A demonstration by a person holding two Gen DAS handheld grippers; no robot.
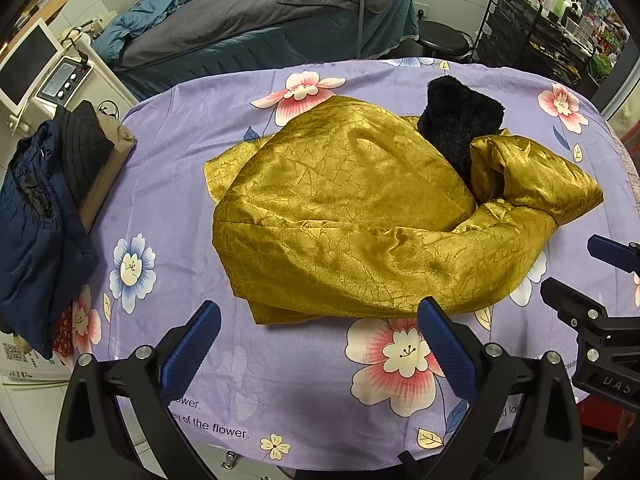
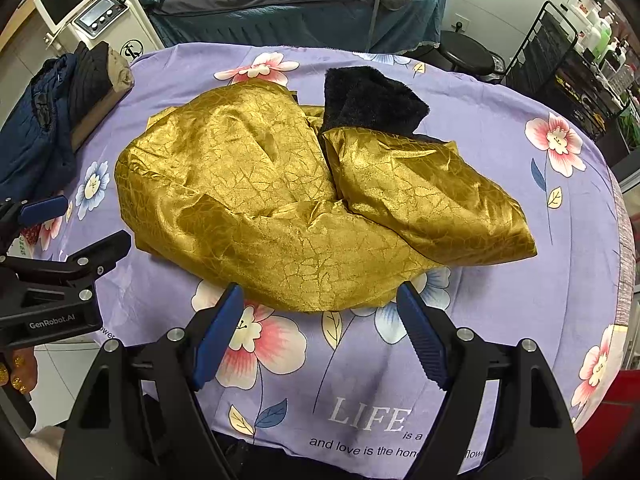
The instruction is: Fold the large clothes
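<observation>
Coat (image 1: 360, 216), gold, lies bundled on our worktop (image 1: 180, 168); both grippers, left (image 1: 320, 344) and right (image 2: 320, 332), released at 6 o'clock. Next we grasp its near hem.

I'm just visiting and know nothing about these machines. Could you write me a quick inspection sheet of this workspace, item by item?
Surface: table under a purple flowered cloth, printed with words.
Job's things: shiny gold padded coat with black furry lining, lying crumpled and unfolded mid-table.
Clutter: dark navy quilted jacket draped over a brown block at the table's left edge.
Grippers: left gripper and right gripper both open, hovering near the coat's near edge, holding nothing.
Cables: nothing seen.
Surroundings: grey-covered bed, black round stool, black wire rack of bottles, white machine with screen.
</observation>
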